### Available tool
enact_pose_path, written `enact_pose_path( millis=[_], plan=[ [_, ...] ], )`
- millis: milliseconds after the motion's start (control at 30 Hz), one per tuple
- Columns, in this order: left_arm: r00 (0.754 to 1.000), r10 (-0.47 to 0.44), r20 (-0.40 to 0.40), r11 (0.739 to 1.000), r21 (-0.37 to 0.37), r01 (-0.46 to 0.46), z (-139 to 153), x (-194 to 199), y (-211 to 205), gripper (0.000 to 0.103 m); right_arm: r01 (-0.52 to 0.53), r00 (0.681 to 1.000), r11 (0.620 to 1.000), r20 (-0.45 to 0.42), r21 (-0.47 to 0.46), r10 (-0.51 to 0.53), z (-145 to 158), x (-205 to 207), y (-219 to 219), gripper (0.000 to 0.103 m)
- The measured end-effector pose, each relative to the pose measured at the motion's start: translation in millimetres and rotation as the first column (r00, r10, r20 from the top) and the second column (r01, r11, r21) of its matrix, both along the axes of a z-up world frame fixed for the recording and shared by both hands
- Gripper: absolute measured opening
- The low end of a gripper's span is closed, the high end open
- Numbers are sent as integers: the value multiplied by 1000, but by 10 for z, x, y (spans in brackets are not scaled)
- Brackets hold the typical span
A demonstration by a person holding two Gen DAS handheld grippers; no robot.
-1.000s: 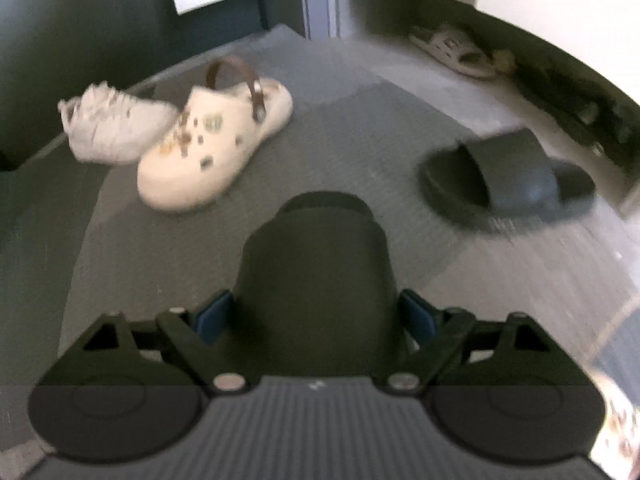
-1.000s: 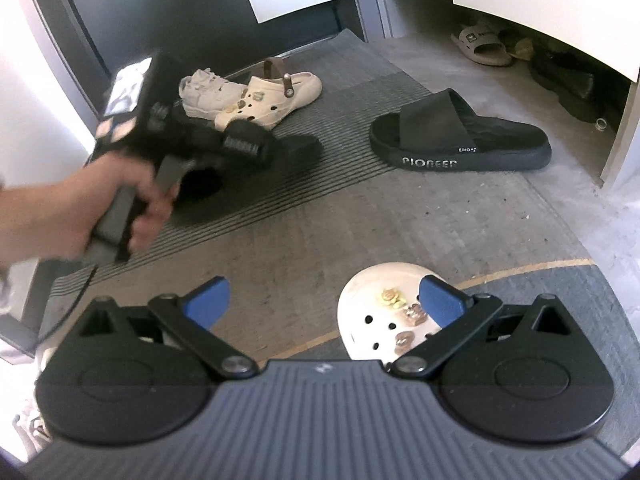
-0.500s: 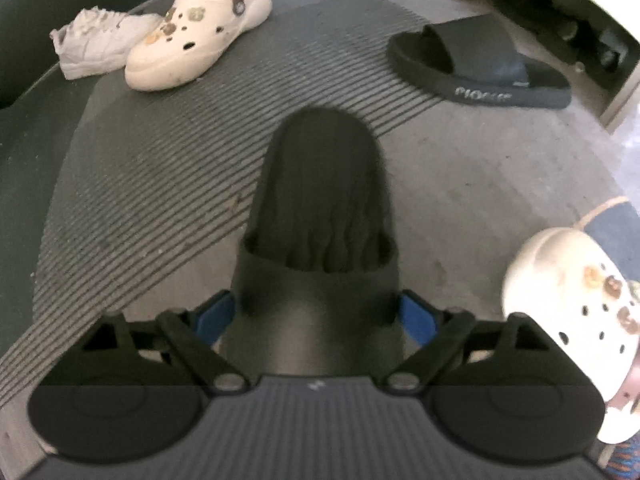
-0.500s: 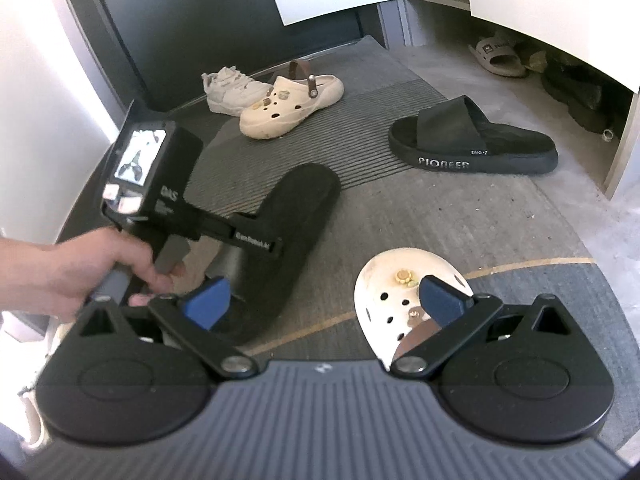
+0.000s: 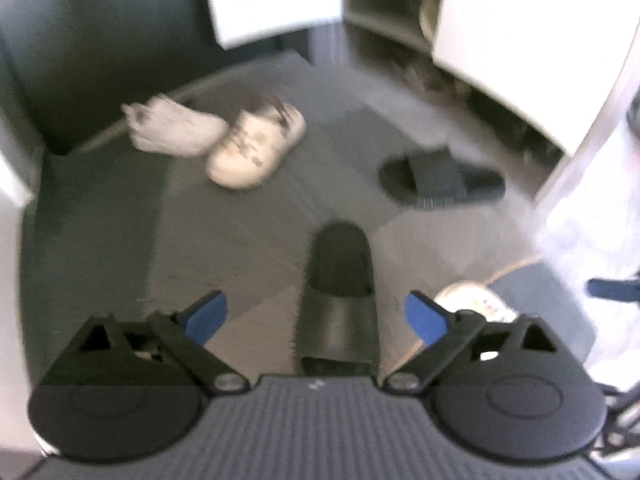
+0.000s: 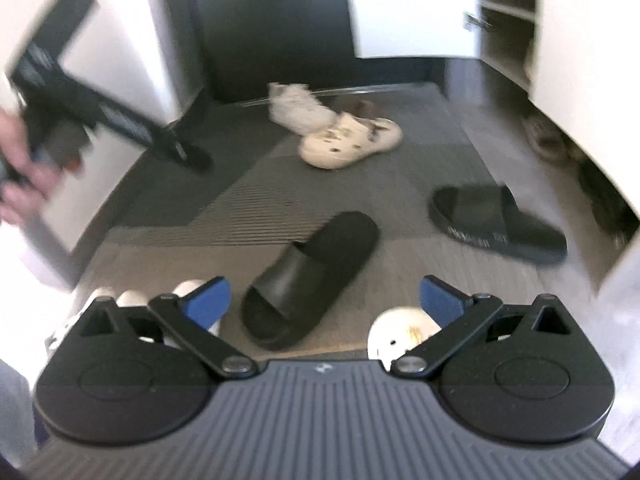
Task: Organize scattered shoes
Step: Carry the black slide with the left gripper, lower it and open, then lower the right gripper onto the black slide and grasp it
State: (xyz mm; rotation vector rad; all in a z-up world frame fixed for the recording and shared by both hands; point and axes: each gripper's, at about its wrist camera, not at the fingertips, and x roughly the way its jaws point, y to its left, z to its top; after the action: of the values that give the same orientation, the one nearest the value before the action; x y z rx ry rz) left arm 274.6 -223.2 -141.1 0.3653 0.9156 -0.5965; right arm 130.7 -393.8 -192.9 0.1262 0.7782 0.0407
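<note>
My left gripper (image 5: pixel 316 314) hangs high over the mat, its jaws opening wide with nothing between the pads. A black slide (image 5: pixel 340 292) lies on the floor straight beneath it. In the right wrist view a hand (image 6: pixel 24 172) holds that gripper up at the left. My right gripper (image 6: pixel 324 300) is open and empty above the same black slide (image 6: pixel 312 276) and a cream clog (image 6: pixel 400 332). The matching black slide (image 6: pixel 496 224) lies to the right. A second cream clog (image 6: pixel 352 142) and a white sneaker (image 6: pixel 298 110) rest together at the back.
A shoe cabinet (image 5: pixel 384 12) with open white doors stands at the back right, with a beige sandal (image 6: pixel 544 136) on the floor below it. White shoes (image 6: pixel 132 300) sit at the lower left near a white wall. A dark panel closes off the back.
The left gripper has let go of the black slide, opened and risen well above it; the slide now lies on the mat. The right gripper has risen and rolled, showing more floor.
</note>
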Motion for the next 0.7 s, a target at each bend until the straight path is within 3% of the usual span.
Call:
enact_pose_path(
  millis=[67, 167, 367, 500, 567, 700],
  plan=[
    [997, 57, 46, 998, -26, -56, 529, -233, 340, 102, -72, 997, 997, -27, -33, 71, 245, 108, 94, 103],
    [991, 103, 88, 992, -79, -96, 1043, -515, 681, 103, -153, 985, 984, -93, -96, 144, 590, 360, 264, 103],
    [974, 191, 121, 961, -223, -161, 1777, -907, 1328, 103, -171, 968, 975, -208, -138, 140, 1009, 1152, 540, 103],
    [946, 286, 155, 931, -277, -237, 1920, -1078, 1773, 103, -126, 971, 981, -222, -149, 91, 1004, 1755, 669, 103],
    [923, 351, 154, 902, -318, -290, 1974, -1110, 2008, 103, -83, 976, 989, -209, -121, 56, 913, 1920, 689, 103],
    [908, 386, 164, 889, -329, -318, 2014, -1029, 2121, 103, 5, 965, 1000, -262, 9, -2, 356, 2189, 683, 102]
  ],
)
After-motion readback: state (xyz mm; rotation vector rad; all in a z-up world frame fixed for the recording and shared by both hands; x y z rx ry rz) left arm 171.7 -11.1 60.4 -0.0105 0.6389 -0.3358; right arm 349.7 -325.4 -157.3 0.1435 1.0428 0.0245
